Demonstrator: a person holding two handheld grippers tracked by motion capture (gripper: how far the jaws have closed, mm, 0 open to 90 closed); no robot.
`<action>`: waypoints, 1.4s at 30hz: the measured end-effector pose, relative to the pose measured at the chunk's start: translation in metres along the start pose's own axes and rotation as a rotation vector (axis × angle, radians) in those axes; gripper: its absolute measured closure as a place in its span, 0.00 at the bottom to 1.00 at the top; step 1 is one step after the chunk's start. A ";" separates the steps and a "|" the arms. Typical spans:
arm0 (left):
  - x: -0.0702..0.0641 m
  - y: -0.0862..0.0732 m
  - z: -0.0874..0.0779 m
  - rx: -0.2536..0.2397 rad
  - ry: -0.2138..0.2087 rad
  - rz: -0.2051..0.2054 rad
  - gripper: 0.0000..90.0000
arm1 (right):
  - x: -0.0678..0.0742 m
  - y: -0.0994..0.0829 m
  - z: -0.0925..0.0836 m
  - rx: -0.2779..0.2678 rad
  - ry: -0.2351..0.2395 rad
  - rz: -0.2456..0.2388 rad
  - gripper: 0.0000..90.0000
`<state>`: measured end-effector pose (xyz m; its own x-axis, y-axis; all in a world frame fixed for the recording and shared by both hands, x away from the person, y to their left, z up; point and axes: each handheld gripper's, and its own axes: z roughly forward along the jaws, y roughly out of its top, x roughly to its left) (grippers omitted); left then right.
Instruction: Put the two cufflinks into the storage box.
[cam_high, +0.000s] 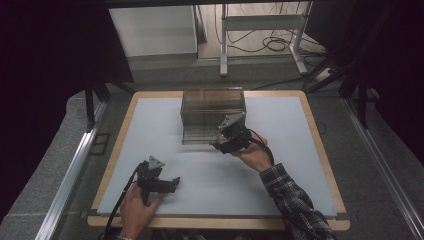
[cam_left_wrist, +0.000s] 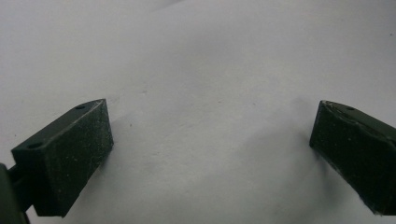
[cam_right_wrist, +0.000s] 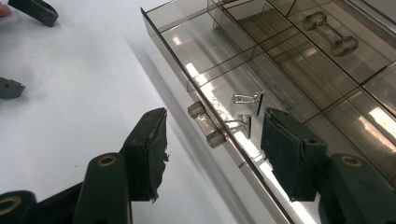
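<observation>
Right tool jaws apart astride drawer handle, handle lengthwise along drawer front, left tool apart

No readable writing anywhere

No letters, numbers, labels, brand marks or signs can be made out on the smoky clear drawer box, on the pale mat over the bench, or on either gripper body; the furniture behind the bench is plain too, as far as the pictures let one tell
</observation>
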<state>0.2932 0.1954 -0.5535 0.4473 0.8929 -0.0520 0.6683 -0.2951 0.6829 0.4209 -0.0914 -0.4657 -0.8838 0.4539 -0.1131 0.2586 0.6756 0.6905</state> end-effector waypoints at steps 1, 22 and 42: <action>0.000 0.000 0.000 0.000 0.000 0.000 0.00 | 0.000 0.000 -0.001 0.002 0.001 0.005 0.44; 0.000 0.000 0.000 0.000 0.000 0.003 0.00 | 0.006 -0.010 -0.012 -0.013 0.016 0.005 0.38; 0.000 0.000 0.000 0.000 0.000 0.000 0.00 | 0.010 -0.023 -0.025 -0.022 0.022 0.016 0.30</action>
<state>0.2932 0.1953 -0.5534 0.4470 0.8930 -0.0517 0.6684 -0.2951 0.6828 0.3960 -0.1167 -0.4647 -0.8883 0.4511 -0.0866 0.2639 0.6555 0.7076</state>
